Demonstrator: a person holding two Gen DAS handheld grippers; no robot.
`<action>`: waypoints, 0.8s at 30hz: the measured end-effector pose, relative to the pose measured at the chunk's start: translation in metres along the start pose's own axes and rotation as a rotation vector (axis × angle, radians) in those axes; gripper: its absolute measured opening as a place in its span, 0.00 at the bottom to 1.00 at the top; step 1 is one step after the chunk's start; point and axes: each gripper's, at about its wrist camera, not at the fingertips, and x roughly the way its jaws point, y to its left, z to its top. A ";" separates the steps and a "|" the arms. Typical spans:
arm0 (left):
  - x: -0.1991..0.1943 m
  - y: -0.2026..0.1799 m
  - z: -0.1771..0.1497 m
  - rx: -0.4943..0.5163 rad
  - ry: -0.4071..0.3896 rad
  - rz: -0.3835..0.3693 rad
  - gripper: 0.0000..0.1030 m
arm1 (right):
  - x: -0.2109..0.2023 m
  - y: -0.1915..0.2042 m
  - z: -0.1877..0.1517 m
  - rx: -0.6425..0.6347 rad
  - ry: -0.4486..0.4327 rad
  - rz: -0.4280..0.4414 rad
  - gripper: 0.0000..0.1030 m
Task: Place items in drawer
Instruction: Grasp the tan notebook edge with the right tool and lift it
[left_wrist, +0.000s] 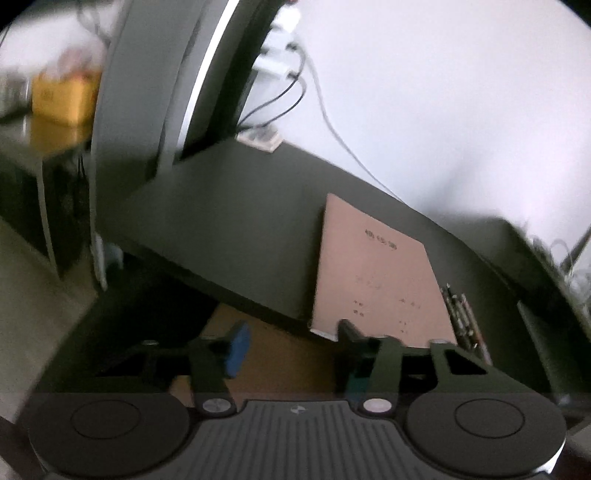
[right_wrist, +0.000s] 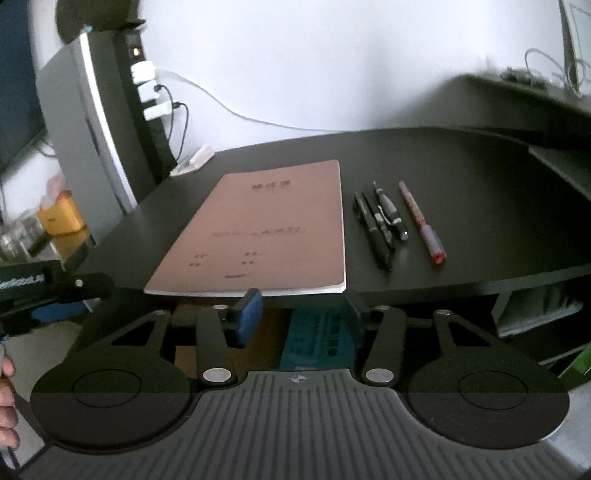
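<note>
Both jaws spread and empty, the right gripper (right_wrist: 299, 314) and left gripper (left_wrist: 291, 343) are hovering at the desk (right_wrist: 461, 177) edge, where the notebook (right_wrist: 266, 229) and pens (right_wrist: 384, 225) are lying, seemingly awaiting pickup; the drawer is probably below, indistinct.

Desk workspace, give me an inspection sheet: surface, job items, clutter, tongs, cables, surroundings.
Surface: dark desk.
Job's things: brown notebook overhanging the front edge; black pens and red pen to its right.
Clutter: small white item by the wall.
Grippers: left tongs and right tongs open, empty.
Cables: white cable; black leads from plugs.
Surroundings: yellow box; side shelf.
</note>
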 end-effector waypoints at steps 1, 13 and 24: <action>0.005 0.002 0.001 -0.033 0.010 -0.008 0.35 | 0.002 -0.001 0.000 0.005 0.000 -0.001 0.52; 0.037 0.016 0.006 -0.299 0.105 -0.144 0.21 | 0.010 -0.009 -0.005 0.034 -0.001 0.003 0.53; 0.037 0.010 0.003 -0.278 0.109 -0.120 0.09 | 0.009 -0.011 -0.007 0.034 0.010 0.002 0.54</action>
